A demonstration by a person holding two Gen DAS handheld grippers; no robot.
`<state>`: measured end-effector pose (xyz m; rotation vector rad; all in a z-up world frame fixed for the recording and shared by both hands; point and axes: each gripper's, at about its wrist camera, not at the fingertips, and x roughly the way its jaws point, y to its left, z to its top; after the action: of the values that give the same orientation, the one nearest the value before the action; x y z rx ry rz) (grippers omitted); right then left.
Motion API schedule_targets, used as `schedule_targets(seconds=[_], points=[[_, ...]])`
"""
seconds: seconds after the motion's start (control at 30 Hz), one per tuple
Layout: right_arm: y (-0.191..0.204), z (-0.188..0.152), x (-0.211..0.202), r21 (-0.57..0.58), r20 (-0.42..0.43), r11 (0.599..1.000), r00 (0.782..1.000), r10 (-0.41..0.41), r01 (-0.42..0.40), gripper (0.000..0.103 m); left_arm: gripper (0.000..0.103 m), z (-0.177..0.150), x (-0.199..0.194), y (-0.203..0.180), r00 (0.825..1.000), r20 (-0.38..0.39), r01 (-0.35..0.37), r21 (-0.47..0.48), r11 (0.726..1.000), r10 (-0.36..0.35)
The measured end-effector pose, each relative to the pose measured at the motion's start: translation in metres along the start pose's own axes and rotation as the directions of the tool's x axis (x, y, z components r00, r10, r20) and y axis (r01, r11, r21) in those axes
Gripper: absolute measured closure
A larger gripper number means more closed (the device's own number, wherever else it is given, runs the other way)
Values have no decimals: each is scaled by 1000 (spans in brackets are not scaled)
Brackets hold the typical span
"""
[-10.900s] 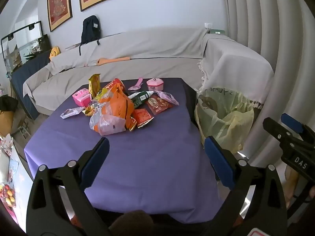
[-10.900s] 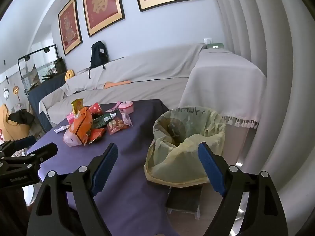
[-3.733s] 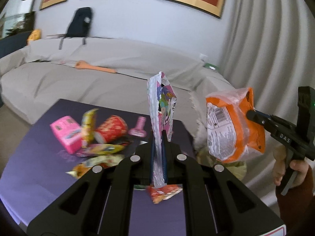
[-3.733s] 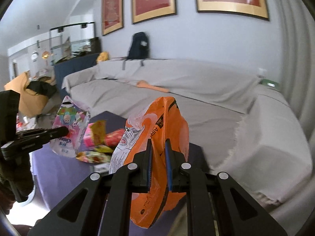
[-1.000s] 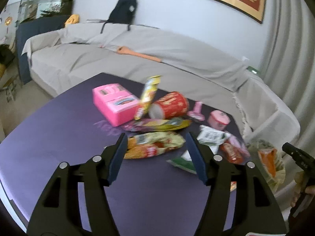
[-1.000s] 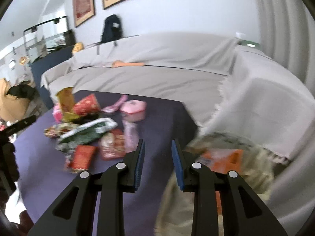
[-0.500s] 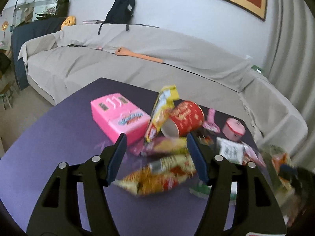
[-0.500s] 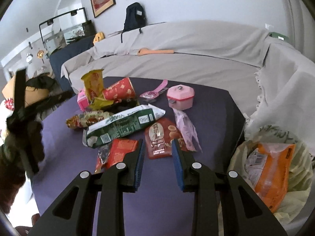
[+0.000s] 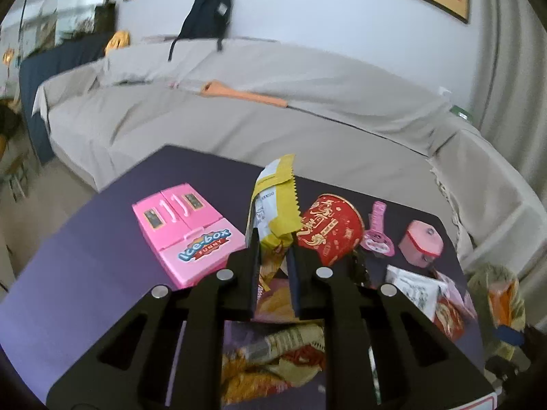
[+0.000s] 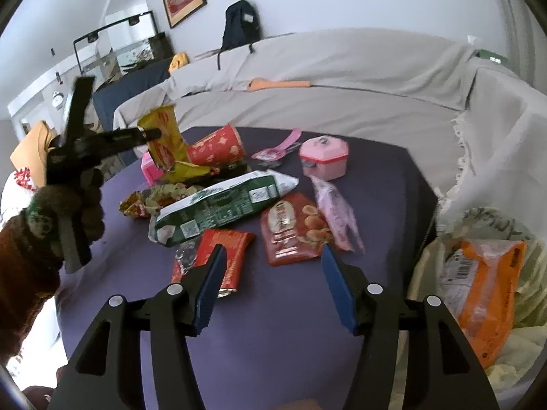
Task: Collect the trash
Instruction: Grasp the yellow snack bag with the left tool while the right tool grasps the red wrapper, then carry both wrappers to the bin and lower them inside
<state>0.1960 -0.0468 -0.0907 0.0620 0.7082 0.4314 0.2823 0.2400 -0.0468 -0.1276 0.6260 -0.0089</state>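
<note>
Left claw (image 9: 272,249) jaws closing on a wrapper, right claw (image 10: 273,266) jaws opening, empty, tilted downward

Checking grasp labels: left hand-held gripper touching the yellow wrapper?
Touching. Left wrist view: closing left hand-held gripper has yellow wrapper pinched between its fingers.

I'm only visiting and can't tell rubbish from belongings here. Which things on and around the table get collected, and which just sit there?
Part of the job:
- yellow snack wrapper, the left tool closing on it
- green-and-white packet
- red wrappers
- red paper cup
- bin bag holding an orange bag

Just lying about:
- pink toy fridge
- pink toy pot
- backpack
</note>
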Motion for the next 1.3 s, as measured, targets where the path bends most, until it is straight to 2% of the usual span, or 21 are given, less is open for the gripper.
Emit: schedule_targets(seconds=[0.13, 0.37, 0.7, 0.77, 0.8, 0.93, 1.07, 1.3], points=[[14, 2, 16, -8, -47, 999, 998, 38, -38, 48, 90, -4, -31, -5, 999, 1, 39, 33, 999, -39], [43, 3, 52, -73, -129, 996, 991, 36, -46, 48, 90, -10, -71, -5, 993, -15, 118, 26, 993, -117], [47, 6, 72, -92, -206, 994, 977, 44, -64, 48, 90, -32, -82, 0, 982, -79, 173, -10, 985, -173], [47, 5, 71, -98, -208, 992, 977, 53, -75, 50, 89, -35, -84, 0, 979, -81, 186, -20, 982, -187], [46, 4, 69, -100, -209, 992, 976, 60, -83, 57, 89, -35, -85, -1, 978, -81, 189, -21, 982, -190], [43, 3, 59, -99, -197, 991, 978, 69, -90, 64, 89, -39, -89, -4, 976, -80, 204, -13, 979, -205], [37, 7, 44, -111, -166, 991, 985, 53, -72, 71, 89, -39, -92, -10, 974, -78, 211, 1, 977, -210], [25, 21, 3, -119, -68, 992, 997, 29, -37, 71, 89, -27, -106, -28, 971, -53, 234, 35, 972, -232]])
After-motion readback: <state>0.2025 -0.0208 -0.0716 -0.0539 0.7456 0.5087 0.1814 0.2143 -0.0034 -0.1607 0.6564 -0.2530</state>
